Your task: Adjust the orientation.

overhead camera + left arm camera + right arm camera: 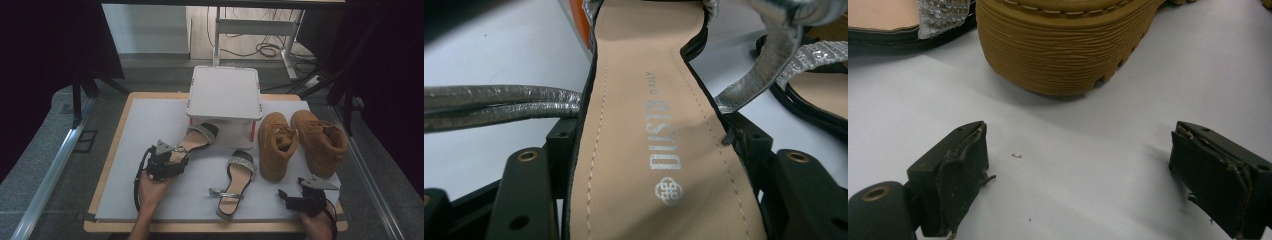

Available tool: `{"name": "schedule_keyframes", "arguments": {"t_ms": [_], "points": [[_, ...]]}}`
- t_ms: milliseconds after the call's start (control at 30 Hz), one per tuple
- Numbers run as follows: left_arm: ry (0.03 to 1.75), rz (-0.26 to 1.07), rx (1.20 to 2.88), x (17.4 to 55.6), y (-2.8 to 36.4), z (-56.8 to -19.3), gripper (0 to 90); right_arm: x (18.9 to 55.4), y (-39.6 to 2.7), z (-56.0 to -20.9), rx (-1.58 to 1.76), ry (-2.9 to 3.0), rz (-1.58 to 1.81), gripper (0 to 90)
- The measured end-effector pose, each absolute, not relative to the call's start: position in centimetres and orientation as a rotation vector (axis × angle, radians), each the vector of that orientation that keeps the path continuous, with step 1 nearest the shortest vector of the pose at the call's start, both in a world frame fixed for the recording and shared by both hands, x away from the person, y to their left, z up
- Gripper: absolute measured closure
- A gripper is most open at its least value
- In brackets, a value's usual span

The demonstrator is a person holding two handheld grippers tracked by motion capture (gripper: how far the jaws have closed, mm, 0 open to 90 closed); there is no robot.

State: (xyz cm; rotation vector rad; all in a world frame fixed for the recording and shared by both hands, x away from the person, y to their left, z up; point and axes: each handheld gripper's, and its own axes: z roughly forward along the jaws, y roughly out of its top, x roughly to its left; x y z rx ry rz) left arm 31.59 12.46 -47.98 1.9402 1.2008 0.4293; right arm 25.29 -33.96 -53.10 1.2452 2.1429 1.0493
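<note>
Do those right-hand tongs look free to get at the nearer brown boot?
Probably yes: the right tongs stand open, holding nothing, and bare white table cover lies between them and the boot's toe.

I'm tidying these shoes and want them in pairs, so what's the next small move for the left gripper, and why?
Probably carry the held sandal toward the person's right and set it down beside the other sandal. The left gripper is clamped across its insole, both jaws against the sole's edges, while its mate lies flat on the white mat left of the tan boots. The right gripper rests open and holds nothing.
</note>
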Motion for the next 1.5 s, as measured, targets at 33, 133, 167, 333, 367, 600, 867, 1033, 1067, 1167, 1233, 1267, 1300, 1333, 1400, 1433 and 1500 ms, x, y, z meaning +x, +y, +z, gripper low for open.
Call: {"name": "schedule_keyframes", "arguments": {"t_ms": [33, 133, 167, 333, 367, 600, 867, 1033, 1067, 1167, 1233, 1267, 1300, 1333, 1400, 1433, 1500], "points": [[1.203, 0.429, 1.941, 31.8, 12.3, -48.1, 39.0, 25.3, -34.0, -53.1, 1.245, 2.143, 1.049, 9.1], [1.209, 0.420, 1.929, 32.4, 11.8, -48.3, 39.0, 25.3, -34.0, -53.1, 1.245, 2.143, 1.050, 9.1], [1.213, 0.418, 1.925, 32.7, 11.6, -48.4, 39.0, 25.3, -34.0, -53.1, 1.245, 2.143, 1.050, 9.1], [1.233, 0.418, 1.904, 33.7, 10.8, -48.6, 39.0, 25.3, -34.0, -53.1, 1.245, 2.143, 1.050, 9.2], [1.236, 0.418, 1.902, 33.8, 10.7, -48.7, 39.0, 25.3, -33.9, -53.1, 1.245, 2.140, 1.051, 9.2], [1.300, 0.434, 1.852, 35.2, 10.0, -49.4, 39.0, 25.3, -34.0, -53.1, 1.245, 2.143, 1.050, 9.2], [1.326, 0.467, 1.836, 36.3, 8.8, -49.5, 39.0, 25.3, -34.0, -53.1, 1.244, 2.143, 1.050, 9.3], [1.334, 0.475, 1.828, 36.8, 8.0, -49.4, 39.0, 25.3, -34.0, -53.1, 1.244, 2.143, 1.051, 9.3], [1.338, 0.476, 1.825, 36.9, 7.8, -49.4, 39.0, 25.3, -34.0, -53.1, 1.244, 2.143, 1.051, 9.2], [1.351, 0.496, 1.820, 37.2, 7.2, -49.4, 39.0, 25.3, -34.0, -53.1, 1.244, 2.142, 1.051, 9.3], [1.359, 0.504, 1.813, 37.5, 6.8, -49.4, 39.0, 25.3, -34.0, -53.1, 1.244, 2.143, 1.051, 9.3], [1.363, 0.509, 1.807, 37.7, 6.6, -49.4, 39.0, 25.3, -34.0, -53.1, 1.244, 2.143, 1.051, 9.3], [1.365, 0.511, 1.805, 37.8, 6.5, -49.4, 39.0, 25.3, -34.0, -53.1, 1.244, 2.143, 1.051, 9.3], [1.368, 0.518, 1.799, 38.0, 6.3, -49.4, 39.0, 25.3, -34.0, -53.1, 1.244, 2.143, 1.051, 9.3], [1.373, 0.527, 1.795, 38.3, 5.9, -49.4, 39.0, 25.3, -34.0, -53.1, 1.244, 2.140, 1.053, 9.3], [1.375, 0.533, 1.797, 38.4, 5.8, -49.4, 39.0, 25.3, -34.0, -53.1, 1.245, 2.139, 1.054, 9.3], [1.385, 0.539, 1.792, 38.7, 5.4, -49.4, 39.0, 25.3, -34.0, -53.1, 1.244, 2.143, 1.052, 9.3]]}}
